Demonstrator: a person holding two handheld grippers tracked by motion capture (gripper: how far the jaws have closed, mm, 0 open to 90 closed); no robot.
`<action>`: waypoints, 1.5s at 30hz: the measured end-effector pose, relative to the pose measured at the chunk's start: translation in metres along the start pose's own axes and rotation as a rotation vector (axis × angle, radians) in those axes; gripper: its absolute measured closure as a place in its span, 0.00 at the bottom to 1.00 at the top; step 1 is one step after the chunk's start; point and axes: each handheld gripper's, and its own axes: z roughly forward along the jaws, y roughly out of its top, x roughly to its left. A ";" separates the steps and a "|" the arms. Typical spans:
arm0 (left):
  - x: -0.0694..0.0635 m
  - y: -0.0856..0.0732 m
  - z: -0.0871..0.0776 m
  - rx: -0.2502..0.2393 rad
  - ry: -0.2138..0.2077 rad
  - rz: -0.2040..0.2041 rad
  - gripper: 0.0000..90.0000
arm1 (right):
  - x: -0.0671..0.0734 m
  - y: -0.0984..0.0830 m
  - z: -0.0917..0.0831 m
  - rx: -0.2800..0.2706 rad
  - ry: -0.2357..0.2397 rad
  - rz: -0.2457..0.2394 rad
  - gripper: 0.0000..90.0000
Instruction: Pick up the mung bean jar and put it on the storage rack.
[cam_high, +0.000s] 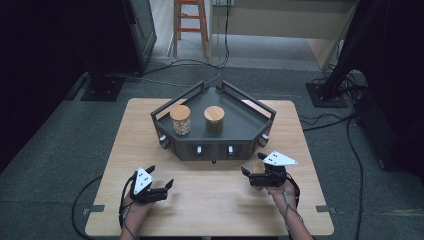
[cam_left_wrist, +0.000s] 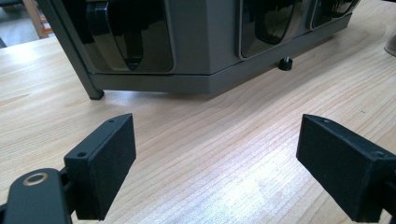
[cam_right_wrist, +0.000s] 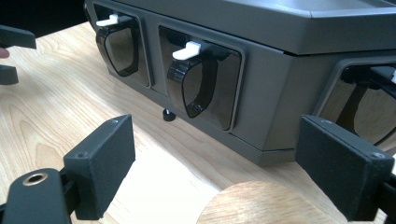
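A dark grey corner rack (cam_high: 240, 131) stands at the middle of the wooden table (cam_high: 210, 205). On it are two jars with wooden lids, one with pale contents (cam_high: 181, 120) and one with dark contents (cam_high: 214, 120). My right gripper (cam_high: 253, 164) sits before the rack's right front, open, with a round wooden lid (cam_high: 258, 169) between its jaws. In the right gripper view (cam_right_wrist: 217, 158) that lid (cam_right_wrist: 266, 205) lies low, with a gap to the left pad (cam_right_wrist: 102, 163). My left gripper (cam_high: 160, 177) rests open on the table at the front left with nothing between its pads (cam_left_wrist: 217, 158).
The rack's front face (cam_right_wrist: 261, 84) has dark smoked pockets with white levers (cam_right_wrist: 187, 48) and a small black foot (cam_right_wrist: 168, 115). On the floor beyond the table are cables (cam_high: 200, 64), black stand bases (cam_high: 102, 90) and an orange stool (cam_high: 191, 22).
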 end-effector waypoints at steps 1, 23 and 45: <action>0.000 0.000 0.000 0.000 0.000 -0.001 0.13 | 0.001 0.000 0.000 0.001 -0.003 -0.003 0.14; -0.001 0.000 0.000 0.003 0.001 0.004 0.13 | 0.002 -0.013 -0.009 0.031 -0.049 -0.005 0.14; -0.001 0.001 0.000 0.005 0.001 0.006 0.13 | 0.001 -0.027 -0.016 0.053 -0.102 0.010 0.14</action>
